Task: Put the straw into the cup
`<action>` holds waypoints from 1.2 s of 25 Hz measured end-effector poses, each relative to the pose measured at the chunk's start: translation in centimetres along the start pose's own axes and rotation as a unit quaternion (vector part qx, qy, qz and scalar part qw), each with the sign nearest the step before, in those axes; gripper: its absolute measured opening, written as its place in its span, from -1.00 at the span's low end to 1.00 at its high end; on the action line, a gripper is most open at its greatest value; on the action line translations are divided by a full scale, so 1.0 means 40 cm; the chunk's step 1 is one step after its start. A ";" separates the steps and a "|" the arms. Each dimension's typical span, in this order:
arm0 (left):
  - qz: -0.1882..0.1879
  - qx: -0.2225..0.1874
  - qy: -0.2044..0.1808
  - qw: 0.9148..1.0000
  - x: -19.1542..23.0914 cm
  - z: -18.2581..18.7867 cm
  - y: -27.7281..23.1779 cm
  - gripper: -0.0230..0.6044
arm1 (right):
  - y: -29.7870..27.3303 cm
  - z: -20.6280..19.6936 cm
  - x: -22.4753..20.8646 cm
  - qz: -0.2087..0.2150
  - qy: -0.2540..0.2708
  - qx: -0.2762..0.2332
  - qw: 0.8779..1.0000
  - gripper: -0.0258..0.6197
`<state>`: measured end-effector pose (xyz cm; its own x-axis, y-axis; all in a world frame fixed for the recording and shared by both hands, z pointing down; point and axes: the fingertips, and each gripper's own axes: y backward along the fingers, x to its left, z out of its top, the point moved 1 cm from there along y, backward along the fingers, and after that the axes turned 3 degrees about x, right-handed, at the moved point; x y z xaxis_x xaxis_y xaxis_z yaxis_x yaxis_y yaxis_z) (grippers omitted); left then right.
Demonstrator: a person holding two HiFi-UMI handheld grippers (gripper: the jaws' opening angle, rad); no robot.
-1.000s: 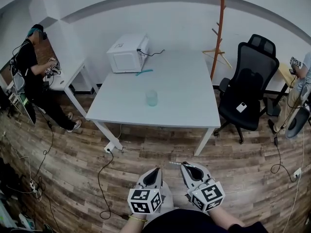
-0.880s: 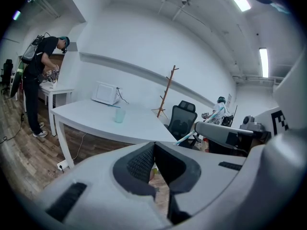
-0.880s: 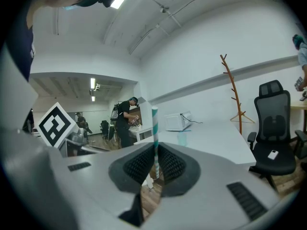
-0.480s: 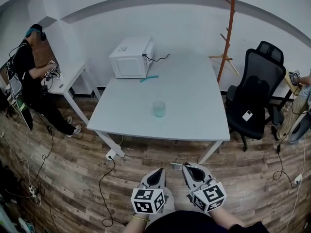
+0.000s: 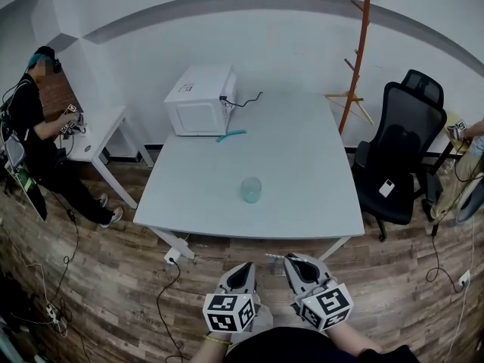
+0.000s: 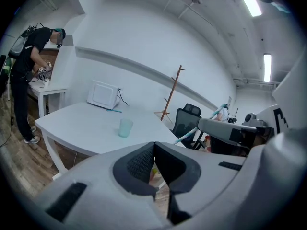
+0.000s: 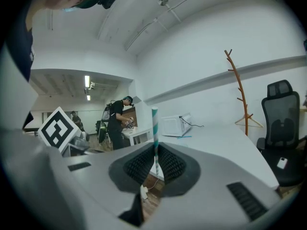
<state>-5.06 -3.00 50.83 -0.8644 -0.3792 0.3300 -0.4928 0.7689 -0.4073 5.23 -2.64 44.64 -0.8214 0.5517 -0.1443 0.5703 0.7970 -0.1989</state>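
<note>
straw [image 7: 154, 123]: teal-and-white striped, pinched crosswise in the right gripper [image 7: 155, 159], whose jaws are closed on it
cup [image 5: 251, 189]: upright on the table [image 5: 302, 165], toward the near edge, well apart from both grippers
left gripper [image 6: 153, 150]: jaws together, nothing between them
step: approach, I'd say; insertion not begun
next: get the straw over the cup mouth, point one end down, lower it in, then release

- The near edge of the surface [image 5: 302, 203] is open along its whole length, with wooden floor [image 5: 113, 278] before it.
- The cup [image 5: 251, 189] stands mid-surface with bare top on every side.
- A microwave [image 5: 198, 99] blocks the far left corner, a thin teal item [image 5: 231, 134] just beside it.
- An office chair [image 5: 397, 157] crowds the right edge.
</note>
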 end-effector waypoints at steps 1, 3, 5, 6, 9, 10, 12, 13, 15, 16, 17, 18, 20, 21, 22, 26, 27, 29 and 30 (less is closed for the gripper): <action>-0.001 0.000 0.000 1.000 0.012 0.012 -0.010 -0.86 | -0.016 0.006 -0.004 -0.001 -0.002 0.000 1.000 -0.79; -0.003 0.000 0.001 1.000 0.034 0.034 -0.030 -0.86 | -0.047 0.016 -0.013 -0.004 -0.001 0.001 1.000 -0.79; -0.006 -0.001 0.001 1.000 0.054 0.055 -0.052 -0.86 | -0.078 0.025 -0.023 -0.006 0.001 0.002 1.000 -0.79; -0.007 -0.001 0.000 1.000 0.064 0.064 -0.063 -0.86 | -0.093 0.029 -0.028 -0.007 0.001 0.001 1.000 -0.79; -0.013 -0.001 -0.004 1.000 0.092 0.091 -0.096 -0.86 | -0.141 0.043 -0.041 -0.010 0.002 -0.002 1.000 -0.79; -0.015 -0.001 -0.006 1.000 0.102 0.100 -0.107 -0.86 | -0.157 0.048 -0.044 -0.011 0.002 -0.003 1.000 -0.79; -0.017 -0.001 -0.008 1.000 0.121 0.119 -0.127 -0.86 | -0.188 0.058 -0.051 -0.012 0.004 -0.005 1.000 -0.79; -0.017 -0.002 -0.009 1.000 0.129 0.128 -0.136 -0.86 | -0.202 0.062 -0.056 -0.012 0.003 -0.006 1.000 -0.79; -0.020 -0.001 -0.010 1.000 0.142 0.143 -0.154 -0.86 | -0.226 0.066 -0.066 -0.013 0.003 -0.006 1.000 -0.79; -0.021 0.000 -0.010 1.000 0.148 0.149 -0.163 -0.86 | -0.239 0.067 -0.070 -0.014 0.003 -0.005 1.000 -0.79; -0.023 0.001 -0.011 1.000 0.155 0.154 -0.170 -0.86 | -0.251 0.069 -0.073 -0.015 0.002 -0.005 1.000 -0.79; -0.025 0.003 -0.012 1.000 0.163 0.159 -0.177 -0.86 | -0.263 0.070 -0.075 -0.016 0.001 -0.005 1.000 -0.79; -0.028 0.006 -0.015 0.999 0.176 0.168 -0.191 -0.86 | -0.285 0.077 -0.080 -0.019 0.000 -0.007 1.000 -0.79; -0.029 0.007 -0.016 0.999 0.182 0.173 -0.198 -0.86 | -0.295 0.080 -0.083 -0.020 -0.001 -0.007 1.000 -0.79; -0.031 0.007 -0.017 0.999 0.188 0.178 -0.205 -0.86 | -0.305 0.081 -0.087 -0.022 -0.001 -0.008 1.000 -0.79; -0.037 0.010 -0.020 0.999 0.214 0.191 -0.226 -0.86 | -0.342 0.076 -0.098 -0.029 -0.004 -0.005 1.000 -0.79; -0.038 0.011 -0.020 0.999 0.221 0.194 -0.231 -0.86 | -0.350 0.075 -0.100 -0.030 -0.004 -0.005 1.000 -0.79; -0.040 0.014 -0.020 0.999 0.237 0.198 -0.241 -0.86 | -0.368 0.075 -0.103 -0.033 -0.004 -0.004 0.999 -0.79; -0.040 0.015 -0.020 0.999 0.244 0.200 -0.246 -0.86 | -0.377 0.076 -0.105 -0.034 -0.003 -0.003 0.999 -0.79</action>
<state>-9.44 -18.39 51.22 -0.8246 -0.4598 0.3295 -0.5634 0.7193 -0.4064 0.11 -17.71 45.31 -0.8582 0.4946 -0.1375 0.5132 0.8340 -0.2028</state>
